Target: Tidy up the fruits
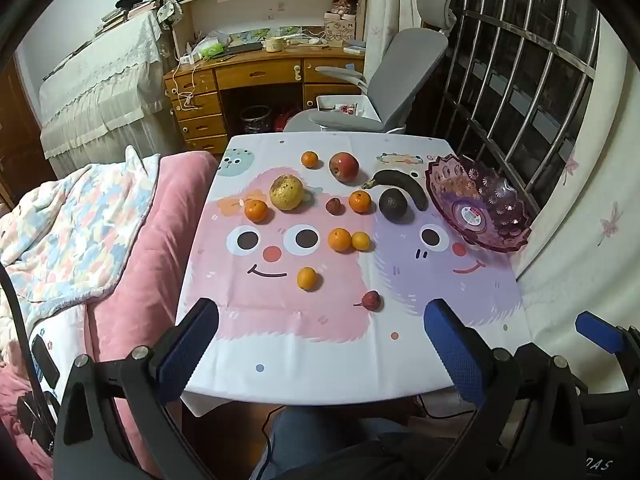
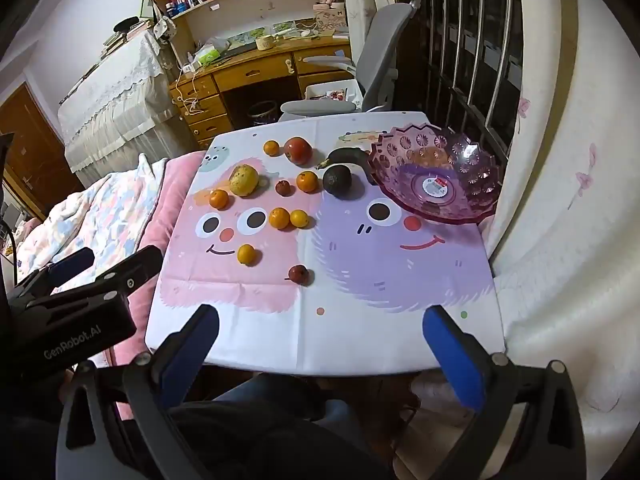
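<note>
Left wrist view shows the job not started: the purple glass bowl point(image 1: 480, 204) is empty, and every fruit, like the red apple point(image 1: 344, 166) and black banana point(image 1: 400, 184), lies on the tablecloth point(image 1: 320, 352). Left gripper point(image 1: 320, 344) and right gripper point(image 2: 320, 344) both gape wide, holding nothing.

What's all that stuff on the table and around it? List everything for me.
oranges: six, orange, scattered mid-table
apple: one, red, far side
pear-like fruit: one, yellow, left of centre
small red fruits: two, dark red, one near, one mid-table
avocado: one, dark, beside the bowl
banana: one, blackened, behind the avocado
bowl: one, purple glass, empty, right edge
tablecloth: one, cartoon faces
chair: one, grey, behind
left gripper: open, empty
right gripper: open, empty
</note>
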Tool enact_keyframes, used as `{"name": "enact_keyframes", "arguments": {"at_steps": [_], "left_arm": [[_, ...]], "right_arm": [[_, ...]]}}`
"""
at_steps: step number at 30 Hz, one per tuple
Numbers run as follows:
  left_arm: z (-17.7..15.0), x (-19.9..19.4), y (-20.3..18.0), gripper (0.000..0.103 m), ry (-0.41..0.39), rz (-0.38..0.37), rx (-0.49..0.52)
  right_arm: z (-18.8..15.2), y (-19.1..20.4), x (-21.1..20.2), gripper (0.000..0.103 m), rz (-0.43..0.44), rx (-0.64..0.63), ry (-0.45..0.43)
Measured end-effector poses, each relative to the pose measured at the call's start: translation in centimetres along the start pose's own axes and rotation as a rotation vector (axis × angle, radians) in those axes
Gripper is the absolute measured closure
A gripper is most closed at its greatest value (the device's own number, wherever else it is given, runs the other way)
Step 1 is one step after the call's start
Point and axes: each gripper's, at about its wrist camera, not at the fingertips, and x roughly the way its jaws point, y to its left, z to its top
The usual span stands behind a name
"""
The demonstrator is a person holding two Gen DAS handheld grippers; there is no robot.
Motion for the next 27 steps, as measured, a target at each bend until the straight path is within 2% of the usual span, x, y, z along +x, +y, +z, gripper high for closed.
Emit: {"name": "enact_keyframes", "arguments": {"at_steps": [20,27], "left_arm": [[0.7,-0.2,0.1,0.001,0.002,0.007,0.000],[0.7,-0.6,1.4,0.001,0.000,0.014,-0.006]], "right_arm": [[0.6,-0.2,0.4,0.001,0.001,-0.001,-0.002],[0.7,-0.4,0.4,0.001,0.003,-0.001,-0.003]]}}
